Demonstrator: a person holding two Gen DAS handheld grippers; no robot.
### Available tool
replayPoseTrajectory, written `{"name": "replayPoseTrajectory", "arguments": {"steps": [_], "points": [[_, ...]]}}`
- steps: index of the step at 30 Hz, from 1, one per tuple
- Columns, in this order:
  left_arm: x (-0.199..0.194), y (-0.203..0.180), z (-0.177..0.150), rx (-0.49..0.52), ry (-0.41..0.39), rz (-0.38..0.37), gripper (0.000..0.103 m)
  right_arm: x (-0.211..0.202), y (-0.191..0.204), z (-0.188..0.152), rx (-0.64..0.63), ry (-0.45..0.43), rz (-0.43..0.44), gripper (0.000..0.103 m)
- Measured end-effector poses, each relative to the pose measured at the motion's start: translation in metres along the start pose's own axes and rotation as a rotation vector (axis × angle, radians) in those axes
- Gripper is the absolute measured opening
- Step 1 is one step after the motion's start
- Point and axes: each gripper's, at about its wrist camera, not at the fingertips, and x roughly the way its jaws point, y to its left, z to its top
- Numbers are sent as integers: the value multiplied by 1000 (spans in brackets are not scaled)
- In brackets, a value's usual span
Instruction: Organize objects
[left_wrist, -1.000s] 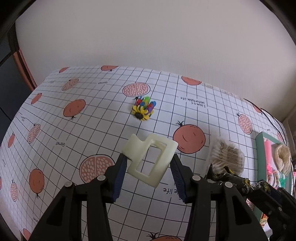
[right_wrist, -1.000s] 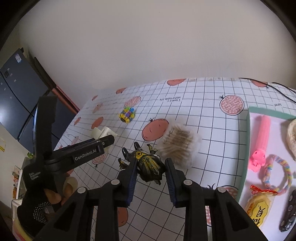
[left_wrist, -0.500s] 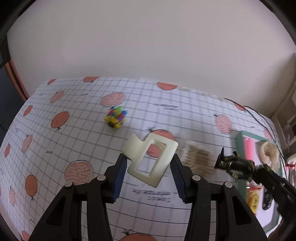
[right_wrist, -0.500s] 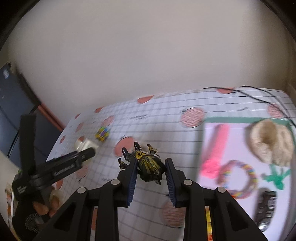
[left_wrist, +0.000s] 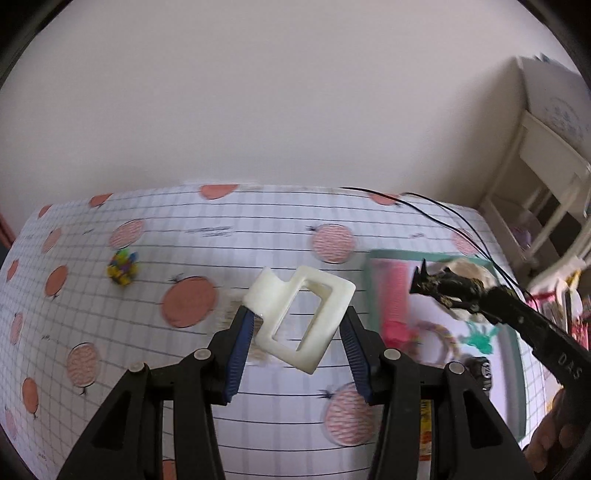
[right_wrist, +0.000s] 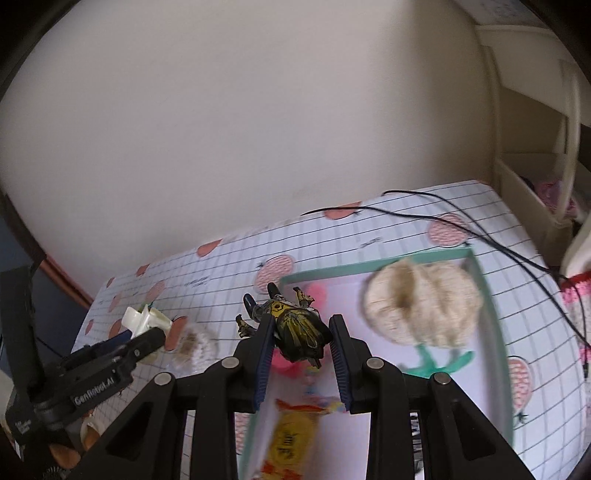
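Tray (right_wrist: 491, 314) green-rimmed on counter (left_wrist: 258, 236) | left claw (left_wrist: 297, 332) clamped on cream hair clip (left_wrist: 301, 317), held up beside tray | right claw (right_wrist: 301, 338) clamped on black-yellow beetle toy (right_wrist: 295, 328) over tray

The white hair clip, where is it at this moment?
The white hair clip is held in the left gripper, lifted above the tablecloth, left of the green-rimmed tray. The right wrist view shows it at far left.

Tray (left_wrist: 513, 354) right of bead cluster (left_wrist: 122, 263)
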Motion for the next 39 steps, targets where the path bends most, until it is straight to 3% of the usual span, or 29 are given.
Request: {"name": "replayPoseTrajectory", "arguments": {"steps": [12, 18, 39], "points": [[16, -69, -11, 70, 33, -90, 50, -10, -39, 2, 25, -8, -68, 32], [32, -90, -22, 103, 71, -99, 50, -5, -55, -2, 38, 13, -99, 32], [65, -105, -43, 144, 175, -90, 50, 31, -65, -25, 0, 120, -142, 32]]}}
